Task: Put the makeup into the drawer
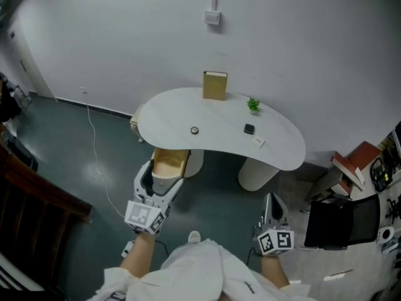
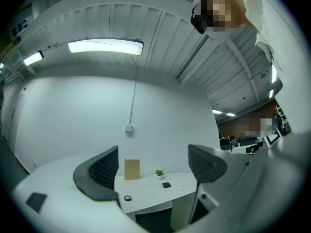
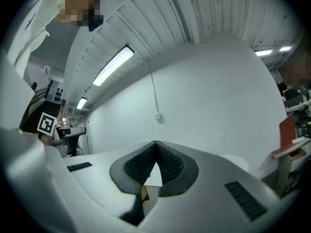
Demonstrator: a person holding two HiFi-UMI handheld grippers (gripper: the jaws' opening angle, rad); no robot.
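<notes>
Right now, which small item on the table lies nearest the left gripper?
The round disc, lying left of the black square piece and the white sliver, toward the left gripper.

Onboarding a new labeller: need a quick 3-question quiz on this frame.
1. True or false: the left gripper has its jaws apart with nothing between them.
2. Pick one: the right gripper is A) shut on a compact, B) shut and empty, C) wide open.
3. Fill in: the potted plant stands on the white ____.

Key: 1 true; 2 B; 3 table.
</notes>
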